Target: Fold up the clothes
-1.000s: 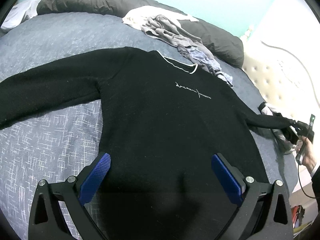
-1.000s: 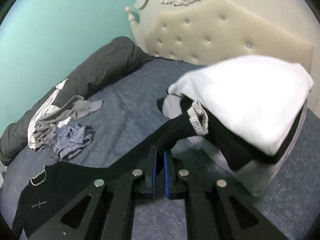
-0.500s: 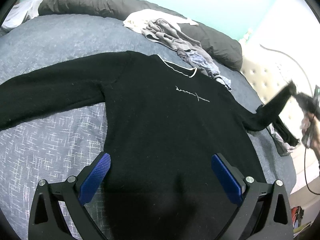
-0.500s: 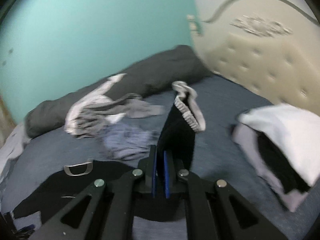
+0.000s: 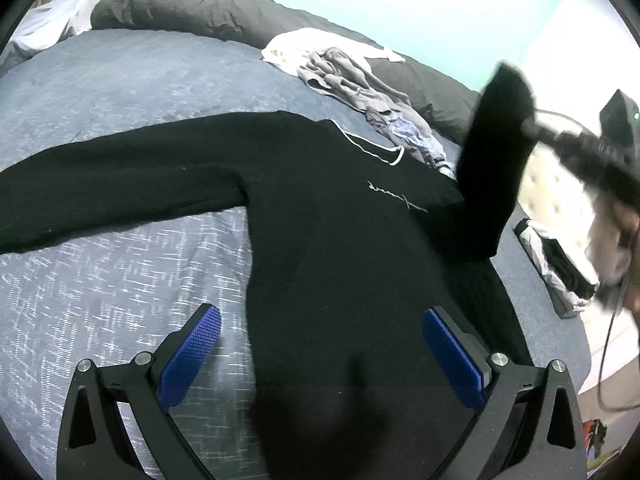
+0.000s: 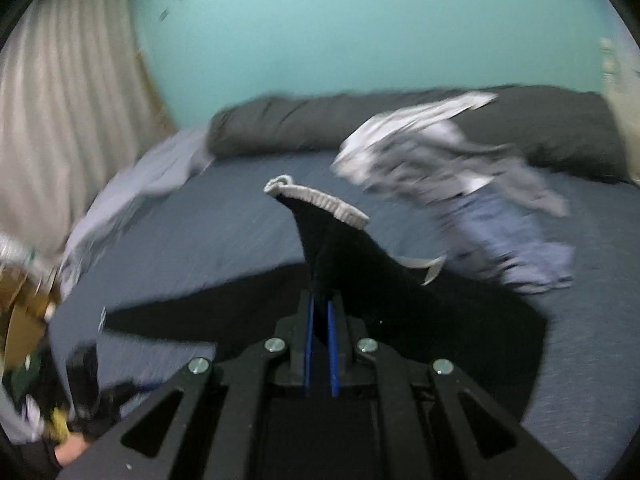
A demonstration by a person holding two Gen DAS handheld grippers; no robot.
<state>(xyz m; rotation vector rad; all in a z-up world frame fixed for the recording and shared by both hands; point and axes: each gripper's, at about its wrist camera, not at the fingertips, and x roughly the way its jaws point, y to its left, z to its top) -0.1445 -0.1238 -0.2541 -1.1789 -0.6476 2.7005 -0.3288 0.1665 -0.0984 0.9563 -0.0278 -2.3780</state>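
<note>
sweater (image 5: 328,240) — 1; grippers — 2; clothes heap (image 5: 352,80) — 1; folded stack (image 5: 560,268) — 1

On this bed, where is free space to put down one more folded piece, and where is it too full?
Free: the bare bedspread between the sweater's outstretched sleeve and the dark pillows, and the patch below that sleeve, beside the left gripper. Crowded: the loose clothes pile by the collar, and the folded stack at the edge.

Bare grey bedspread (image 5: 120,280) lies open left of the black sweater (image 5: 340,260); a crumpled clothes heap (image 5: 352,80) and dark pillows (image 5: 180,4) crowd the far edge.
</note>
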